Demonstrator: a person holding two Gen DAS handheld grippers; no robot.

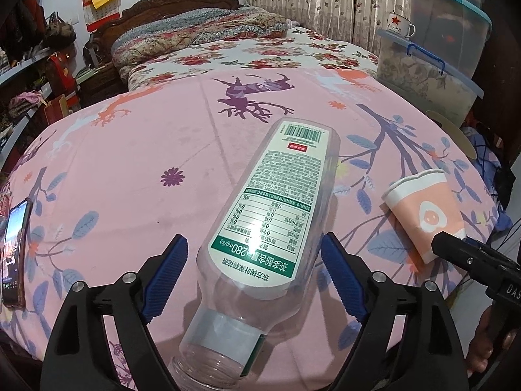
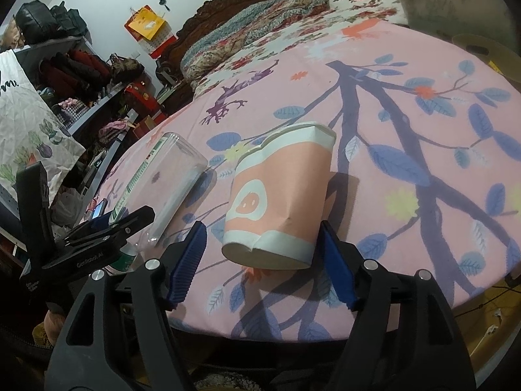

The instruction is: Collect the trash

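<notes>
Pink bedsheet (image 1: 136, 150), printed with blue leaves and purple branches, serves as the reference surface; all items lie on it.

At the sheet's far left edge, in the left wrist view, a phone (image 1: 14, 254) rests with its screen lit.

Right of the phone, the left gripper (image 1: 254, 273) stands over the sheet with its blue-padded jaws spread wide. A clear plastic bottle (image 1: 276, 215) lies on its side on the sheet between them, uncapped neck toward the camera, base pointing up the bed, white and green label uppermost. A gap shows between the left pad and the bottle; the right pad stands just beside the bottle's shoulder, and contact cannot be confirmed. The bottle is not clamped.

Right of the bottle, near the sheet's right edge, a crumpled paper cup (image 1: 426, 211) in salmon and white lies on its side, dented along its wall. In the right wrist view the same paper cup (image 2: 280, 195) has its base toward the camera and its rim pointing away. The right gripper (image 2: 263, 260) straddles it with jaws apart; both pads stand just clear of the cup's base and do not press on it.

Bottle (image 2: 162, 189) and cup lie near each other without touching. Beyond the pink sheet, a floral quilt (image 1: 202, 29) is heaped at the headboard.
</notes>
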